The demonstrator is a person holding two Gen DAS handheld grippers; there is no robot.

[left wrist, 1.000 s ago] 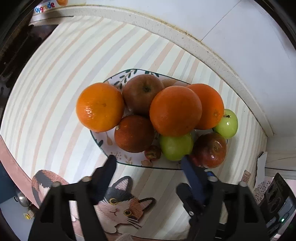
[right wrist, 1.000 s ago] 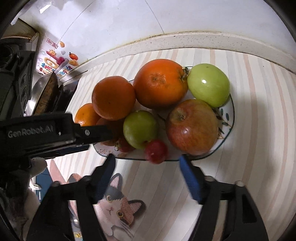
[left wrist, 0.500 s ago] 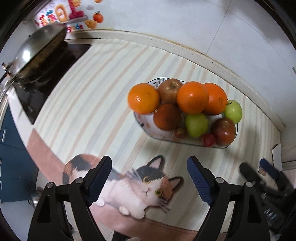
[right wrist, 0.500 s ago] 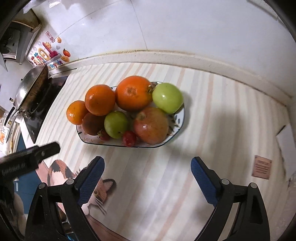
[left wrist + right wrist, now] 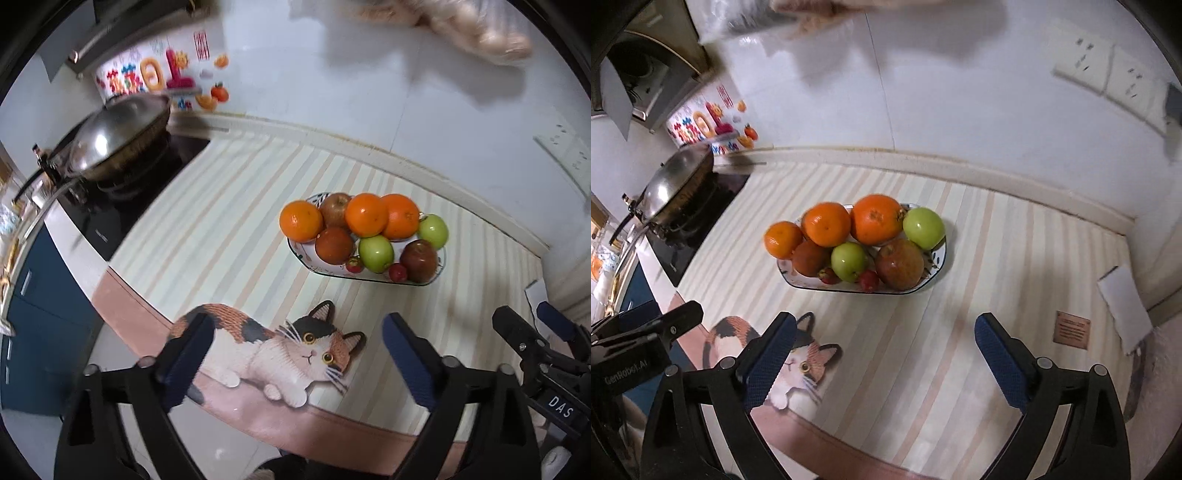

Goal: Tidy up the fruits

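Fruit sits heaped on one plate, a shallow leaf-patterned dish on the striped mat that covers the worktop. Three oranges ride high at the back of the pile, with a darker orange low in front of them. A red apple is tucked behind the oranges; a second, dark red apple lies at the plate's near right end. Two green apples show: one at the near middle, the other at the far right rim. Two small red fruits rest along the near edge, one on either side of the middle green apple; their kind cannot be told.

Left claw hangs above the mat's cat picture, well apart from the plate. Its jaws have just been opening and now stand wide with nothing between them. Right claw is likewise off the plate, over bare stripes; its jaws have also just been opening, stand wide, and hold nothing. From the left wrist view, the right claw's dark body shows at the lower right.

Wok with a metal lid stands on the black hob at the left end. Wall sockets are on the white tiles; a small brown label lies on the mat at the right.
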